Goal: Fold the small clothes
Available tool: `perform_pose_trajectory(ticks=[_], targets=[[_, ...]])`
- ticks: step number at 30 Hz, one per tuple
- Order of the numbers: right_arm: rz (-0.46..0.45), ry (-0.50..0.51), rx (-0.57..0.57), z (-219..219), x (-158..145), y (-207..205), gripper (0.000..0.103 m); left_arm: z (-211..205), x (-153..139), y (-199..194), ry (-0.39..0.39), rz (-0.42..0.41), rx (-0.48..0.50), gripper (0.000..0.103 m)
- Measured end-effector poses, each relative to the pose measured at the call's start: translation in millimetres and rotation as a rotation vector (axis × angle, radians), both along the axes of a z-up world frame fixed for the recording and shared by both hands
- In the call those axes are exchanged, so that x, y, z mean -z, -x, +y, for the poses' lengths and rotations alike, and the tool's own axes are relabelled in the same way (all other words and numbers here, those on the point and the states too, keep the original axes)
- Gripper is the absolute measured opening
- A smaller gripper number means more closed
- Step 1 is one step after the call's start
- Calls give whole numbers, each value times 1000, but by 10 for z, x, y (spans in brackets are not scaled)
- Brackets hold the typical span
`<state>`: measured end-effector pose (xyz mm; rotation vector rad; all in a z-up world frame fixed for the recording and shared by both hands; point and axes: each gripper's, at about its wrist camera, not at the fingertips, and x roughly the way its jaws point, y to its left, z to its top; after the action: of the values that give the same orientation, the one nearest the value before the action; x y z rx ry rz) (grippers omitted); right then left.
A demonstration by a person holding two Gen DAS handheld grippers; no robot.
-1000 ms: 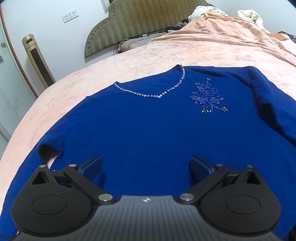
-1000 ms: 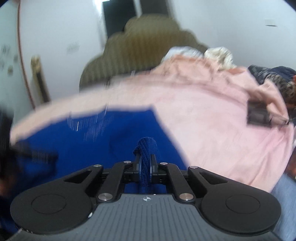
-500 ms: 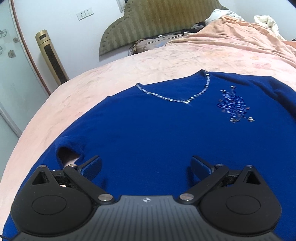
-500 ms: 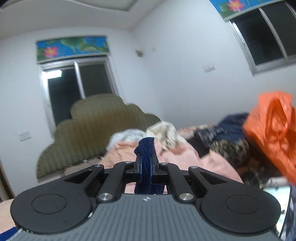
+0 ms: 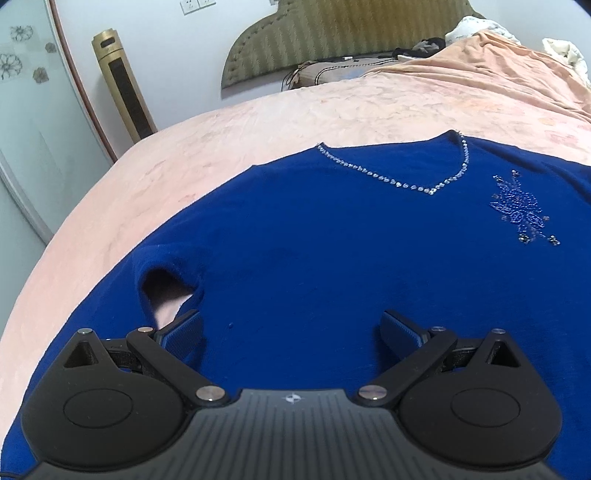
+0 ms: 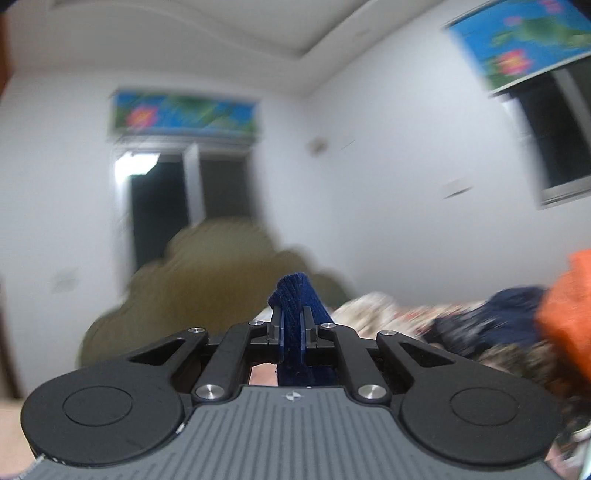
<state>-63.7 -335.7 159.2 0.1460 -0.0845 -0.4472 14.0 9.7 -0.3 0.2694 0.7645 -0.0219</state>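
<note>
A royal-blue sweater (image 5: 332,236) lies flat on the pink bedspread (image 5: 177,155), with a beaded V-neck and a beaded flower on its chest at the right. My left gripper (image 5: 291,328) hovers over the sweater's lower body, jaws wide open, nothing between them. A sleeve fold forms a small gap just ahead of its left finger. In the right wrist view, my right gripper (image 6: 291,328) is shut on a bunched piece of the blue sweater fabric (image 6: 293,299), lifted and pointing level at the far wall. That view is blurred.
A green scalloped headboard (image 5: 332,33) and pillows stand at the bed's far end. A gold tower fan (image 5: 123,85) stands by the wall at left, beside a glass door. An orange cloth (image 6: 565,314) and a pile of dark clothes (image 6: 491,325) lie at the right.
The left gripper has slid leftward over the sweater, still open. The right gripper has risen and tipped up from looking down at the bed to facing the wall, keeping its hold on the blue fabric.
</note>
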Motion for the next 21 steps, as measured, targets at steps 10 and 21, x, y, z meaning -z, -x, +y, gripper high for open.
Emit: perform_pose_trajectory(ticks=[10, 21], targets=[[281, -248, -333, 653, 797, -1010, 10, 202, 41, -79, 22, 13, -27, 103], [351, -274, -481, 1546, 876, -1544, 10, 332, 27, -26, 21, -6, -17, 103]])
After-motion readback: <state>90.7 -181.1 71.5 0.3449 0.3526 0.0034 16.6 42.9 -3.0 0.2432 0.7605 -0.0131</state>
